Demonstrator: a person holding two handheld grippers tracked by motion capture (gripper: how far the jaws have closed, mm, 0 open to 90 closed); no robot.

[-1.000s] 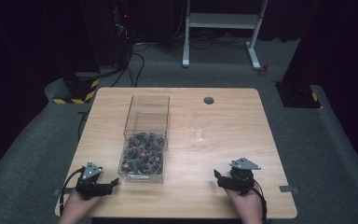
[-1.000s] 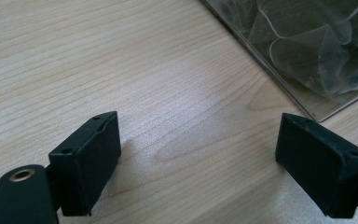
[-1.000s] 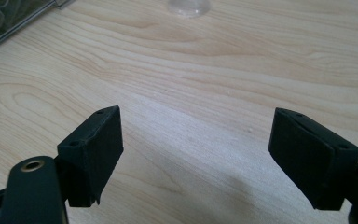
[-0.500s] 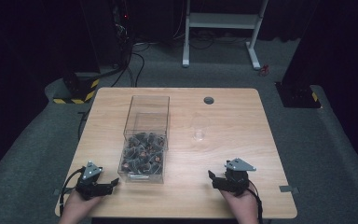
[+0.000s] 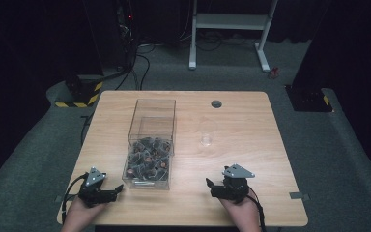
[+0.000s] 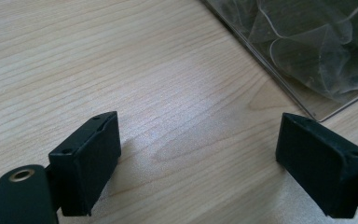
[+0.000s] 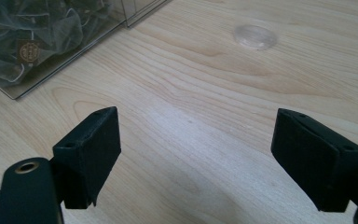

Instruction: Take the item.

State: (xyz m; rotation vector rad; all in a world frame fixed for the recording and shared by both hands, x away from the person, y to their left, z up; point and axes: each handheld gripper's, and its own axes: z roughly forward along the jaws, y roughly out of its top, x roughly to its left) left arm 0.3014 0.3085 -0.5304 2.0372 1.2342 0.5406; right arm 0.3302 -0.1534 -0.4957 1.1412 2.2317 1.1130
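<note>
The left gripper [image 5: 110, 192] rests low at the table's [image 5: 251, 121] seven-o'clock corner, just where it sat a second ago; its jaws are spread wide over bare wood, nothing between them, and point toward three o'clock at the near corner of the clear box [image 5: 150, 145]. The person's left hand [image 5: 79, 212] lies flat behind it.

The clear box stands at centre-left, running from twelve to six o'clock, its near half heaped with sachets [image 5: 147, 159]; in the left gripper view its corner [image 6: 317, 60] sits at one o'clock, close to the jaws but apart.

A small clear cup [image 5: 206, 137] stands near the middle, well apart from both tools.

The right gripper [image 5: 212, 186] has shifted toward nine o'clock, closer to the box. That suggests it is the one starting the reach for a sachet. Its jaws gape wide and hold nothing, aimed at ten o'clock, with the right hand [image 5: 241, 210] low at the five-o'clock edge.
</note>
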